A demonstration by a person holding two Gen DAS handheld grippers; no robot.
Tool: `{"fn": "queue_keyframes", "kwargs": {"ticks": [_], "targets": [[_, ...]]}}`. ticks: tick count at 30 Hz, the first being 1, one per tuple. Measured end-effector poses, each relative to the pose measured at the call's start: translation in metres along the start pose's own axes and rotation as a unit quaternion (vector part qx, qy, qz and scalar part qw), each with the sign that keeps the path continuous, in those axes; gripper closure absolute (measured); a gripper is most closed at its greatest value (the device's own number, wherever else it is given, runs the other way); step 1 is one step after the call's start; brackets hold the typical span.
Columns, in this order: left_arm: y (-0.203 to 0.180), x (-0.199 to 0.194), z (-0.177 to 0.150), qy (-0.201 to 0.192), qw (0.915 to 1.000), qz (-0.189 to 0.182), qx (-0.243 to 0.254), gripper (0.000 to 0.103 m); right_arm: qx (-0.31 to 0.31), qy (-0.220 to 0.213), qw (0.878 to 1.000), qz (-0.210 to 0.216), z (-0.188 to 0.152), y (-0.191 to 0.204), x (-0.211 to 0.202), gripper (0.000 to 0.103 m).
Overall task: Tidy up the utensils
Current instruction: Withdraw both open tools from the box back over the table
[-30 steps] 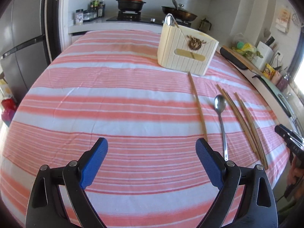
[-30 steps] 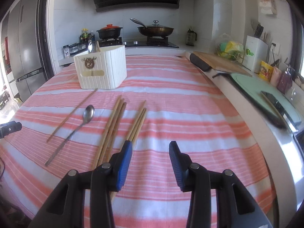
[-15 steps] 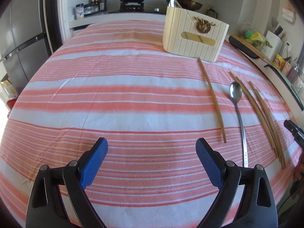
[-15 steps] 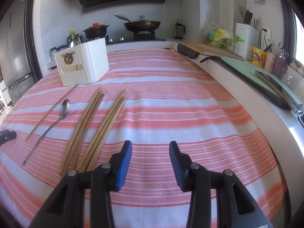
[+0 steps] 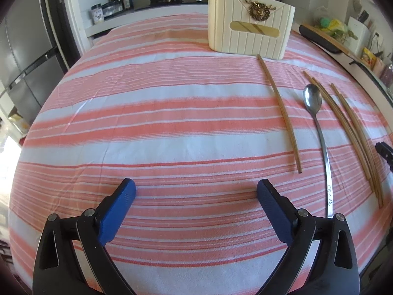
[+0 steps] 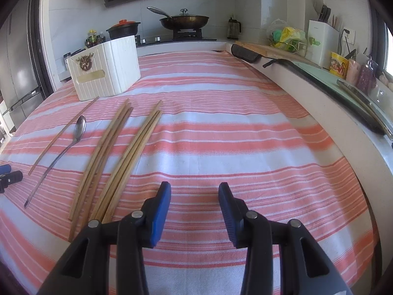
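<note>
A cream ribbed utensil holder [image 5: 249, 22] stands at the far side of the striped tablecloth [image 5: 159, 123]; it also shows in the right wrist view [image 6: 105, 73]. A single wooden chopstick [image 5: 280, 108], a metal spoon [image 5: 316, 118] and two bundles of chopsticks [image 5: 353, 132] lie in front of it. In the right wrist view lie the single chopstick [image 6: 63, 132], the spoon [image 6: 61, 152] and the chopstick bundles [image 6: 118, 157]. My left gripper [image 5: 196, 194] is open and empty, left of the utensils. My right gripper [image 6: 194, 194] is open and empty, just right of the bundles.
A stove with a black pot [image 6: 122, 29] and a wok [image 6: 184, 21] is behind the table. A counter [image 6: 343, 93] with a cutting board, knife block and bottles runs along the right. A fridge [image 5: 22, 56] stands at the left.
Both grippers have moved lower and closer over the table; the holder and utensils now look nearer. Both stay open and empty. Nothing on the table has moved.
</note>
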State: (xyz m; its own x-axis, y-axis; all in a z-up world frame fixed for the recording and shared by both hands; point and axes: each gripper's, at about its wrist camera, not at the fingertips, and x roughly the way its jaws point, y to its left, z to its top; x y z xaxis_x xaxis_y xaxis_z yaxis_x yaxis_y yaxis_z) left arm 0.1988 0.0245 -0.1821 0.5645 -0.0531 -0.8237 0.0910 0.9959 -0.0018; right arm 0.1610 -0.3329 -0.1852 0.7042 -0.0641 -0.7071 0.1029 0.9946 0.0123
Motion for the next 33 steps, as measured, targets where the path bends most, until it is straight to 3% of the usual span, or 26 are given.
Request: {"fn": "queue_keyframes", "kwargs": {"ticks": [26,33], "targets": [[-0.0037,-0.0024,-0.0027,0.053,0.9986,-0.002,-0.006,0.0,-0.009,0.002,1.0,-0.01,-0.0011,0.0036,0.0023,0.062],[-0.0069,-0.004,-0.0048,0.035,0.9993,0.008,-0.011,0.0,-0.01,0.002,1.0,-0.012,-0.0017,0.0037,0.0017,0.062]]}}
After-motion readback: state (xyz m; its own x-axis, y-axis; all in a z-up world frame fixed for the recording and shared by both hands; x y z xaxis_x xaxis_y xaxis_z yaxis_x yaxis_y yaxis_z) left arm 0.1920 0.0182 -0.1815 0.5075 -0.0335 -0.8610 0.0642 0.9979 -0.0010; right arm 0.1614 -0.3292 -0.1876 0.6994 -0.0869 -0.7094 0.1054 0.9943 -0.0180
